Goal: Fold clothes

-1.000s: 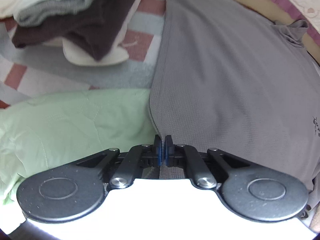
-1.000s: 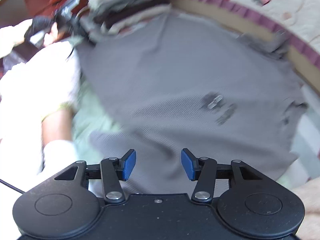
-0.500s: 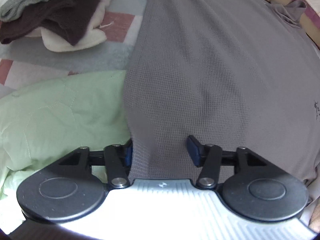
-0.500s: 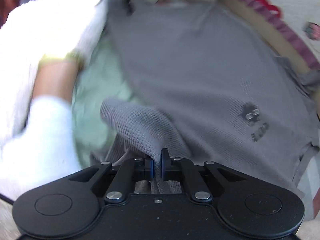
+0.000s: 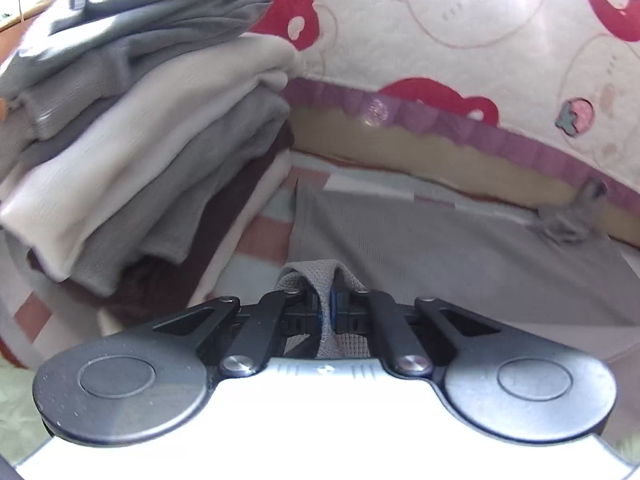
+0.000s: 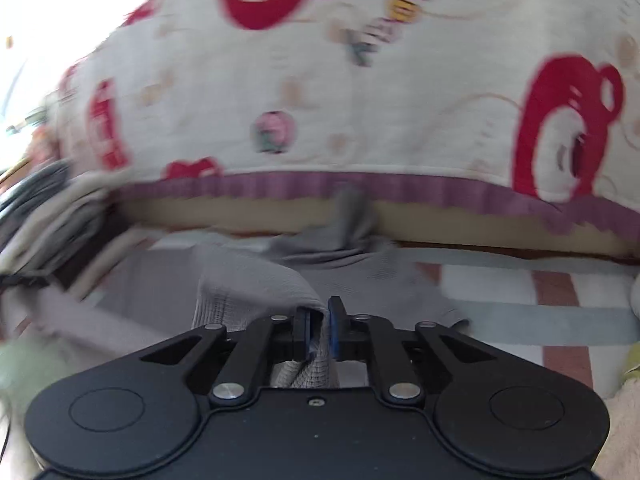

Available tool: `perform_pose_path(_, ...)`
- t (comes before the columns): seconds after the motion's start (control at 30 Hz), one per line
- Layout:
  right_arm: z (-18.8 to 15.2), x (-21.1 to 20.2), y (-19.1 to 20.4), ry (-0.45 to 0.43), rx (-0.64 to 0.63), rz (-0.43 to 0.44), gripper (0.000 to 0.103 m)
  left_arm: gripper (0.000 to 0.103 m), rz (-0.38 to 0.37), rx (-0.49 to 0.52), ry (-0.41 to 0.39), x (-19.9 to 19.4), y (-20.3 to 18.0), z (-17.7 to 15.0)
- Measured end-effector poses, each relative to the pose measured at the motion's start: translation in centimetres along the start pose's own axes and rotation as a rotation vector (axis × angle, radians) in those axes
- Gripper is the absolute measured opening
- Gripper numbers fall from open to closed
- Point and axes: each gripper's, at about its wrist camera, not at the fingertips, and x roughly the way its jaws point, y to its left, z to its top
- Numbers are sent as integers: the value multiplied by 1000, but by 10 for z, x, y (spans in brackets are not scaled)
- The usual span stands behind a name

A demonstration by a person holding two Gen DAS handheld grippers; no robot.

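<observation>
While both grippers hold its near hem, the grey shirt [image 5: 460, 264] lies spread on a striped bed cover [image 5: 264, 236], collar [image 5: 568, 220] at the far side against the bed's padded edge [image 5: 400, 148].

Item: one knit shirt, waffle texture. Judged light, soft and limp; it sags and bunches wherever unsupported, so the hem corners look like the sensible places to take hold.

Orientation: long axis runs from the grippers away toward the collar; hem nearest, neck farthest.

Left gripper [image 5: 326, 312]: jaws clenched on a pinched fold of hem.

Right gripper [image 6: 318, 332]: jaws easing apart, a bunched fold of the shirt between them and apparently still caught.

Adjacent: a stack of folded clothes [image 5: 140, 140] on the left, just beside the shirt; a bear-print quilt [image 5: 480, 40] behind.
</observation>
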Motion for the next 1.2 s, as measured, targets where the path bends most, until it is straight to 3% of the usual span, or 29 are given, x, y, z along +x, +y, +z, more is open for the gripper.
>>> perform_pose_path(0.03,-1,16,-8,12,27,-37,28,6,18,-14,0,16,-8,-2)
perform_pose_path(0.07,-2,31,-17,25,54,-74,33,7,31,-23,7,31,-13,-6)
perform_pose_path(0.17,-17,56,-36,83,135,-166,35,7,45,-53,58,69,-21,-26)
perform_pose_path(0.2,-24,56,-41,91,167,-155,35,7,35,-70,94,79,-18,-33)
perform_pose_path(0.3,-51,45,-52,115,236,-97,52,7,-26,-168,157,88,4,-35)
perform_pose_path(0.4,-89,30,-61,125,297,-69,53,7,-76,-262,182,94,25,-33)
perform_pose_path(0.5,-102,26,-57,207,347,-71,53,9,-160,-396,210,96,41,-36)
perform_pose_path(0.6,-100,31,-47,212,280,-52,54,19,-246,-470,219,96,47,-39)
perform_pose_path(0.7,-106,46,-42,259,251,-62,55,35,-272,-460,236,97,41,-40)
perform_pose_path(0.77,-109,53,-33,260,187,-95,44,40,-279,-458,255,100,41,-41)
perform_pose_path(0.8,-108,53,-26,236,133,-122,5,41,-282,-457,264,101,41,-41)
perform_pose_path(0.87,-105,49,-10,164,39,-242,6,42,-282,-452,278,100,41,-41)
perform_pose_path(0.97,-96,37,9,56,-37,-329,6,57,-271,-441,303,97,41,-45)
perform_pose_path(1.13,-98,37,15,26,2,-329,8,59,-289,-418,348,97,33,-54)
perform_pose_path(1.2,-101,41,7,45,73,-283,12,50,-287,-390,328,96,30,-55)
